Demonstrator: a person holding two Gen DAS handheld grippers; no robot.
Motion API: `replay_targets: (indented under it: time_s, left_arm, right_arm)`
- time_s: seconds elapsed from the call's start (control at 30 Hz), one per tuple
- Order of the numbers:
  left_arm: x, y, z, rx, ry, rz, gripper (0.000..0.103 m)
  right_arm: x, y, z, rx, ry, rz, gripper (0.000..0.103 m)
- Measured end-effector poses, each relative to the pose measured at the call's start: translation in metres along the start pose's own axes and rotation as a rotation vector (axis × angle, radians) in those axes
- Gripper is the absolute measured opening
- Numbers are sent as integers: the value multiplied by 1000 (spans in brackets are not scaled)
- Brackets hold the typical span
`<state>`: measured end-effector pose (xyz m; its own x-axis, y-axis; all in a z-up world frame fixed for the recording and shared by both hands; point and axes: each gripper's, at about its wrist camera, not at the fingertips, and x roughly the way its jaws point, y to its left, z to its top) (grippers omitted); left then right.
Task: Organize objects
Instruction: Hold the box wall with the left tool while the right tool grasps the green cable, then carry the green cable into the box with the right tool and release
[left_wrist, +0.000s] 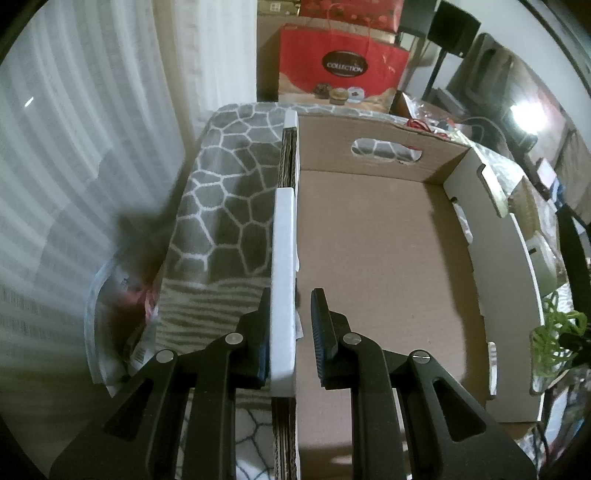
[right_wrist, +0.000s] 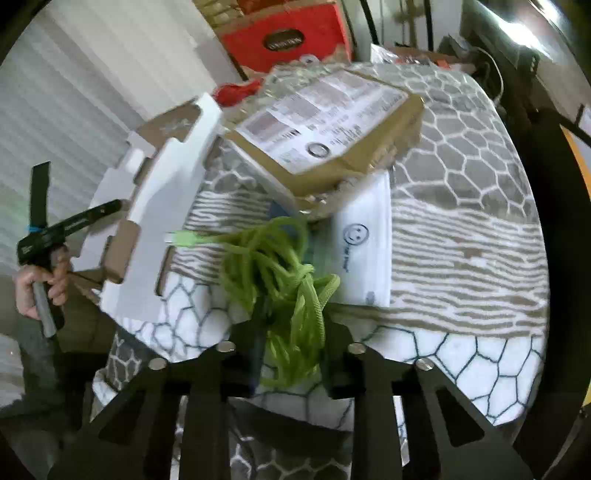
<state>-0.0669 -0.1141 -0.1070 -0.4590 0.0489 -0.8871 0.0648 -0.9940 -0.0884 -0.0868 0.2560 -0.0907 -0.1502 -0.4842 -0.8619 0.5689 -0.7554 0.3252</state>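
Right claw (right_wrist: 291, 354) clenched the green cord bundle (right_wrist: 284, 280), seemingly firmly despite blur; left claw (left_wrist: 286, 328) pinched the cardboard tray (left_wrist: 369, 240) wall. Lifting slowly would keep loops from snagging.

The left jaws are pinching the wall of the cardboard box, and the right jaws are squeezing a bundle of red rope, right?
Not quite. The rope between the right gripper jaws is green, not red, as the right wrist view shows. The left gripper does pinch the cardboard box wall.
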Motion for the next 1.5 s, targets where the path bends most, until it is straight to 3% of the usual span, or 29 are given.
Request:
replay_targets:
  time_s: [0.33,0.67,0.9,1.1,1.37,1.5]
  left_arm:
    - [0,2,-2,-7,2,-8,16]
    - [0,2,-2,-13,8,-10,16]
    - [2,5,0,-18,12,-14,16]
    - [2,4,-1,-23,10,-16,16]
    - [2,6,-1,-24,8,-17,16]
    - [2,5,-2,-25,8,-17,16]
  right_arm:
    - [-49,42,33,-66,-110,84,14]
    - [-75,101,108,-155,-222,153,14]
    - [-22,127,157,-137,-166,258,14]
    - [41,136,171,-97,-80,293,14]
    - [101,122,188,-47,-36,257,11]
    - [110,114,193,-61,-43,184,13]
